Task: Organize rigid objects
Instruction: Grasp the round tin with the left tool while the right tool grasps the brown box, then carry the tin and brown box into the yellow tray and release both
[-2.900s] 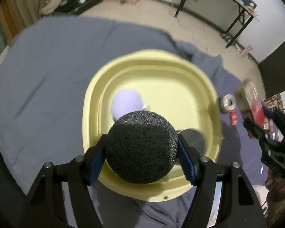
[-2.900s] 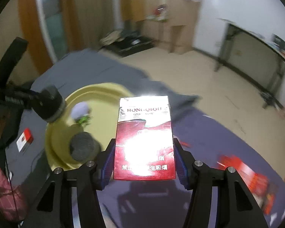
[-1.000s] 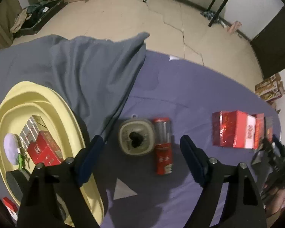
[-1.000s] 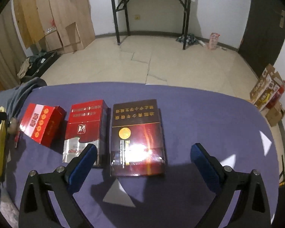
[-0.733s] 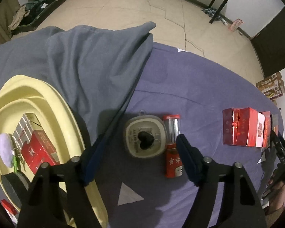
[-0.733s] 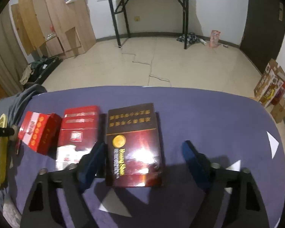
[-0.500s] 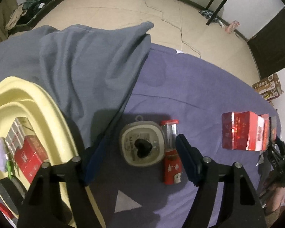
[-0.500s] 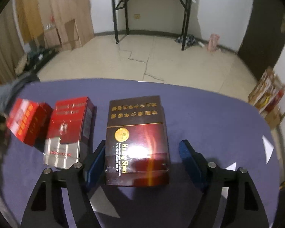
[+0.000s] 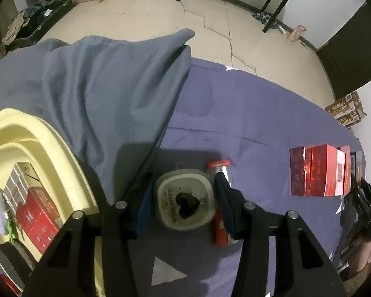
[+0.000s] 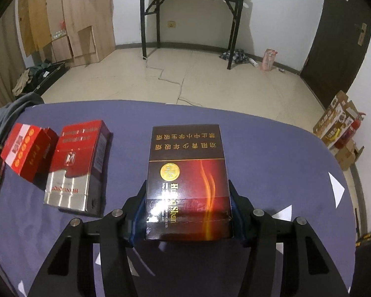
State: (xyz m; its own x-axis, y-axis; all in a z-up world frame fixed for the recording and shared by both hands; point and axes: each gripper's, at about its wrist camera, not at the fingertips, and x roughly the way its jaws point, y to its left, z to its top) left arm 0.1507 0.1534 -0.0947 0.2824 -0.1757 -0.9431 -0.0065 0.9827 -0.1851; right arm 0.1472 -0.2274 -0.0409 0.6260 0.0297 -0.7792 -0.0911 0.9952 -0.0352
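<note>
In the left wrist view my left gripper (image 9: pixel 184 201) has closed around a beige rounded-square container (image 9: pixel 185 199) with a black heart mark; its pads touch both sides. A red lighter (image 9: pixel 220 212) lies just right of it, partly behind the right finger. In the right wrist view my right gripper (image 10: pixel 188 212) is shut on a dark brown cigarette carton (image 10: pixel 188 180) that lies on the purple cloth (image 10: pixel 272 160). A yellow basin (image 9: pixel 37 153) at the left holds red packs (image 9: pixel 37 220), a white puff and black sponges.
A grey garment (image 9: pixel 106 86) lies draped beside the basin. Red cartons (image 9: pixel 319 173) stand at the right; they show in the right wrist view as a red-silver carton (image 10: pixel 76 165) and a red box (image 10: pixel 27 148) left of my carton. The table edge drops to floor beyond.
Both grippers dropped their earlier loads into the basin and moved right. In the last second both jaws narrowed: left onto the beige container, right onto the dark carton.
</note>
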